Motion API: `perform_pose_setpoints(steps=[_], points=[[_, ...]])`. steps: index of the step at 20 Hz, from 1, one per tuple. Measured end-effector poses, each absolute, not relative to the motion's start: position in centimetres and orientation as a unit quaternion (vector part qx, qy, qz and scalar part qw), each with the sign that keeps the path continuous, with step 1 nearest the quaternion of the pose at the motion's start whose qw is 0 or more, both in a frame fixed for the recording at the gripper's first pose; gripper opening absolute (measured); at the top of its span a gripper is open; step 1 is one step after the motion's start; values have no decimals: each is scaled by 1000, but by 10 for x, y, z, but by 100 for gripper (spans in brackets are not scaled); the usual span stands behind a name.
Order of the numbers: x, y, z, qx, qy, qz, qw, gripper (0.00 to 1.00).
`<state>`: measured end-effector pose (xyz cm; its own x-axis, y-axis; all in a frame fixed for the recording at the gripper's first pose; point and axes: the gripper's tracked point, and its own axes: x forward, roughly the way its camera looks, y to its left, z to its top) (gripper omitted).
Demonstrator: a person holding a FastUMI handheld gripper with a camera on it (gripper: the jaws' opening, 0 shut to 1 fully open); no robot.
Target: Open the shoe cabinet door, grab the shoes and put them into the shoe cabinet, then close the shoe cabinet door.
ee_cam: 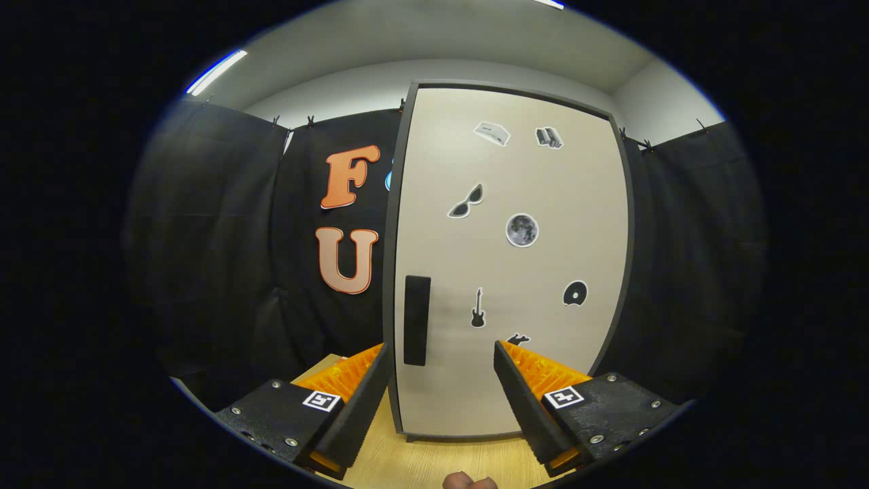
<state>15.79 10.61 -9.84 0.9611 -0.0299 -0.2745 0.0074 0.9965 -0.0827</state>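
Observation:
A tall shoe cabinet [516, 265] stands just ahead of me on a wooden table [434, 465]. Its beige door [543, 272] is shut and framed in dark grey, with several small stickers on it. A black upright handle [417, 320] sits near the door's left edge, low down. My gripper [441, 353] is open, its two fingers spread wide and pointing at the lower part of the door. The handle lies between the fingers, closer to the left one, a short way beyond the tips. Nothing is held between the fingers.
Black cloth walls [224, 258] close in the booth on both sides and behind the cabinet. The table's light wood surface runs under the fingers up to the cabinet's base. A bit of a person's hand [468, 481] shows below the gripper.

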Motion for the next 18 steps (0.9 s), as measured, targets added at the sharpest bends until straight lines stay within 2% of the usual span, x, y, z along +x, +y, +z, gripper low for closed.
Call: perform_pose_setpoints(steps=[10,18], points=[[62,-3,-83,1,152,-36,988,94],[-7,-37,-54,-12,133,-34,990,93]])
